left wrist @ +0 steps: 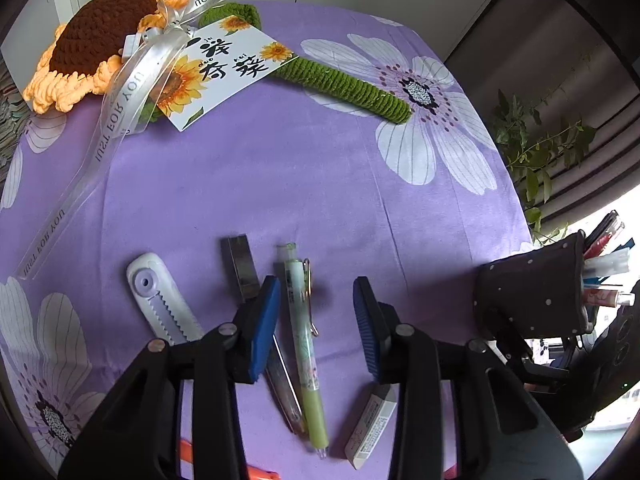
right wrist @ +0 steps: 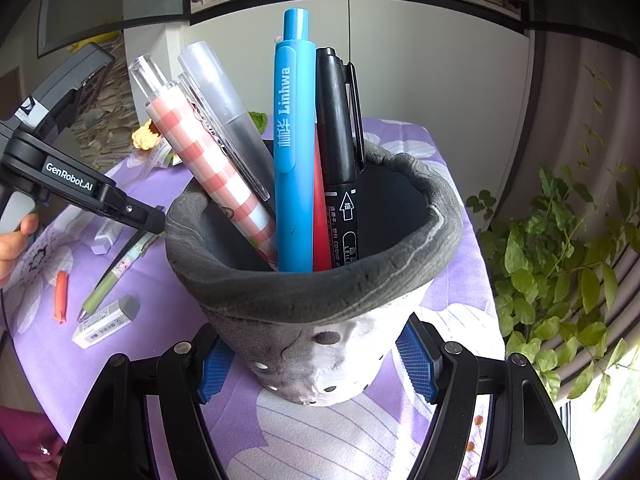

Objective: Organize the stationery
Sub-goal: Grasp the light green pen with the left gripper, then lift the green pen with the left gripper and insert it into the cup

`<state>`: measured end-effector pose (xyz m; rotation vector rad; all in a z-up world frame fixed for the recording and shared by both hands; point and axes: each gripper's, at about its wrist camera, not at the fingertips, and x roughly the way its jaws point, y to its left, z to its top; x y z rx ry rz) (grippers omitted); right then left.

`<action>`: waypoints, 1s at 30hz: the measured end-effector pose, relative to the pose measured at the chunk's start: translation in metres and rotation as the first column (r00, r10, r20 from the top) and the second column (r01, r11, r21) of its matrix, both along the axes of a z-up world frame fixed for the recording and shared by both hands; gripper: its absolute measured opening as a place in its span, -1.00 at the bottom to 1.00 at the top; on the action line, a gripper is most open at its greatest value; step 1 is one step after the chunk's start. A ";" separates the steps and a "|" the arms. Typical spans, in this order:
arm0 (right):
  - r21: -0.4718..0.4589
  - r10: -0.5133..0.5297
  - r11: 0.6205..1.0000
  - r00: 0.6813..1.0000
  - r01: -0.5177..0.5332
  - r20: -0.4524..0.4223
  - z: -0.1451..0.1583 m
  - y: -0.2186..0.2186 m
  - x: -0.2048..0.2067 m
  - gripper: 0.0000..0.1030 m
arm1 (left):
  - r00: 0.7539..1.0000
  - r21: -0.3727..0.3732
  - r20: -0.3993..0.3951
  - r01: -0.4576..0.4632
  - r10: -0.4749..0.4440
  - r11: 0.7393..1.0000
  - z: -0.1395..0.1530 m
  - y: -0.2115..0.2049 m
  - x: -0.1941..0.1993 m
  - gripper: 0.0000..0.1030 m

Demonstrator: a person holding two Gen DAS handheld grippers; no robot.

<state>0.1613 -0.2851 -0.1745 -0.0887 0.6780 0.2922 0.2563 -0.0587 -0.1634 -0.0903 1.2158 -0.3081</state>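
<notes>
Below the left gripper point(left wrist: 316, 320), a green pen point(left wrist: 304, 344) is seen lying on the purple flowered cloth point(left wrist: 280, 180), between the two blue pads but not pressed by either; the jaws stand apart with cloth showing on both sides of the pen. A second, darker pen point(left wrist: 282, 384) lies just beside the green one, partly hidden under the left-hand pad. A white eraser point(left wrist: 370, 426) is found just right of the green pen's tip, and a white correction-tape dispenser point(left wrist: 160, 300) lies to the left. A dark clip-like piece point(left wrist: 240, 268) rests between the dispenser and the pens; what it is cannot be told. An orange item point(left wrist: 188, 450) is only partly seen at the lower edge. A crocheted sunflower point(left wrist: 100, 48) with a ribbon and a printed card point(left wrist: 228, 68) lies at the far side of the cloth.

The dark fabric pen holder point(right wrist: 316, 292) is clamped by the right gripper point(right wrist: 316, 364), both blue pads being pressed against its lower sides, so that it is held upright near the cloth's right edge. A blue pen point(right wrist: 294, 152), a black marker point(right wrist: 340, 140), a pink checked pen point(right wrist: 208, 160) and a clear-capped pen point(right wrist: 224, 104) are stood inside it. A leafy plant point(right wrist: 560, 260) is seen beyond the table edge.
</notes>
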 end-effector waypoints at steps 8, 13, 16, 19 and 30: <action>-0.001 0.000 1.000 1.000 0.000 0.000 0.000 0.000 0.000 0.42 | 1.000 0.057 0.012 0.007 -0.008 0.998 -0.006 -0.005 0.005 -0.68; -0.001 0.000 1.000 1.000 0.000 0.000 0.000 0.000 0.000 0.42 | 0.999 0.097 0.038 0.018 -0.022 0.995 -0.006 -0.008 0.000 -0.76; -0.001 0.000 1.000 1.000 0.000 0.000 0.000 0.000 0.000 0.42 | 0.998 0.075 0.064 0.016 -0.021 0.997 0.004 -0.008 -0.004 -0.76; -0.001 0.000 1.000 1.000 0.000 0.000 0.000 -0.001 0.000 0.42 | 0.992 0.063 0.123 0.025 -0.033 0.998 0.025 -0.010 -0.014 -0.76; -0.001 0.000 1.000 1.000 0.000 0.001 0.000 -0.001 0.000 0.42 | 0.941 -0.025 0.323 0.119 -0.105 0.993 0.105 -0.022 -0.062 -0.78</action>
